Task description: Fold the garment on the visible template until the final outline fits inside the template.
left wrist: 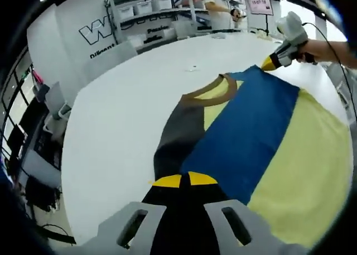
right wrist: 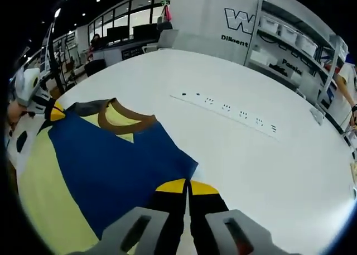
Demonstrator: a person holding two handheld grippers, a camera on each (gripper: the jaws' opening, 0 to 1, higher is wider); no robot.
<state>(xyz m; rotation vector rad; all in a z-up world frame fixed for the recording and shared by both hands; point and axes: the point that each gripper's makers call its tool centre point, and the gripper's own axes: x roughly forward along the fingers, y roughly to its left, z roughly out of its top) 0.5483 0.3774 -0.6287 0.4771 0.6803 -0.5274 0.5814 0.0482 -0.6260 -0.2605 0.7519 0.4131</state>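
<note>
I see the garment (left wrist: 262,132) as soft matt cloth, its blue, pale yellow and grey panels lying smooth, with a brown ribbed-looking collar band (right wrist: 125,123). The table (right wrist: 240,149) under it looks like a smooth white surface with a faint sheen. My left gripper (left wrist: 184,181) and right gripper (right wrist: 187,187) have 2 grey matt plastic-looking jaws each, tipped with yellow pads (left wrist: 202,179).

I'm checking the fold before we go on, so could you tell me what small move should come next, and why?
Probably carry the blue panel further across the yellow garment: the left gripper and right gripper each pinch a blue corner, with the panel only partway over.
</note>
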